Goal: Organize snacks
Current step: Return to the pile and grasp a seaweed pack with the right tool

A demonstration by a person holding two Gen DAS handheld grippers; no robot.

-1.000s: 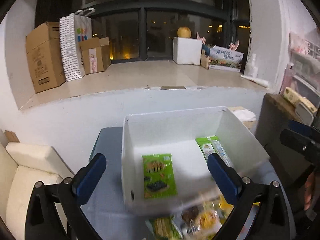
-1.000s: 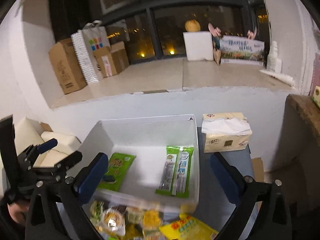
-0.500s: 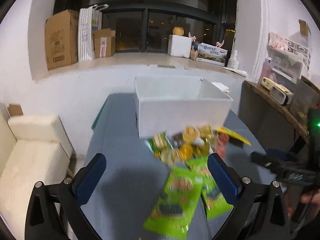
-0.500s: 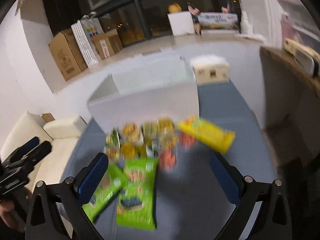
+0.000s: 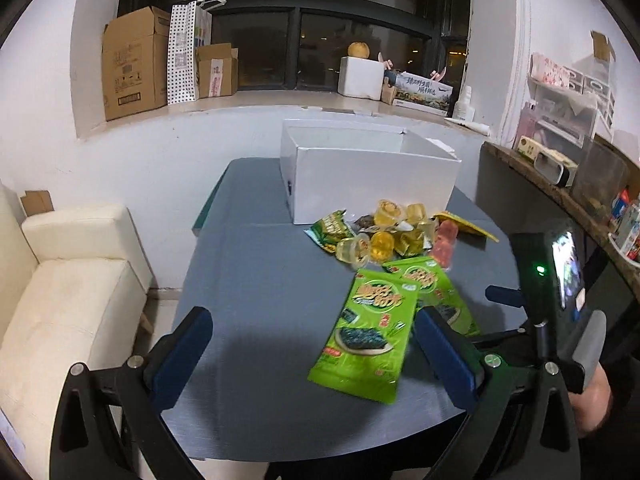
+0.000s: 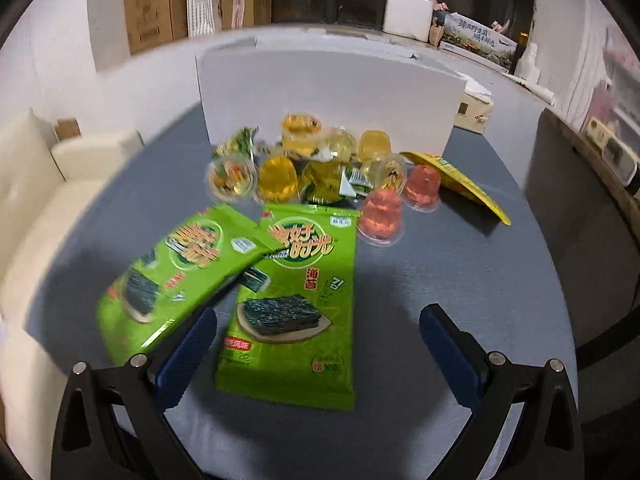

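Both tools hang over the round grey table (image 5: 260, 280) with nothing in them: the left gripper (image 5: 312, 354) has its blue pads spread wide, and the right gripper (image 6: 318, 346) is spread just as wide above the nearer of the two flat green foil seaweed packets (image 6: 294, 312). The other green seaweed packet (image 6: 180, 268) overlaps it at the top corner, and that overlap is where I'd expect trouble: close on one and the other may drag along or slide off toward the table's edge, which is near.

Behind them sits a loose heap of small clear plastic jelly cups (image 6: 304, 160), yellow ones bunched together and two pink jelly cups (image 6: 396, 204) standing a little apart, with a flat yellow snack bag (image 6: 460, 182) to the right. The open white cardboard box (image 5: 372, 176) stands just beyond the heap (its inside is hidden from where I'm looking, so I can't say what is in it).

The cups are round and slick, I'd guess; a pinch off-centre could squirt one out and knock its neighbours rolling. The packets lie flat on the cloth, so pads coming straight down may skate over the foil without catching an edge. The two tools are also close together, and reaching for the same packet could make them collide
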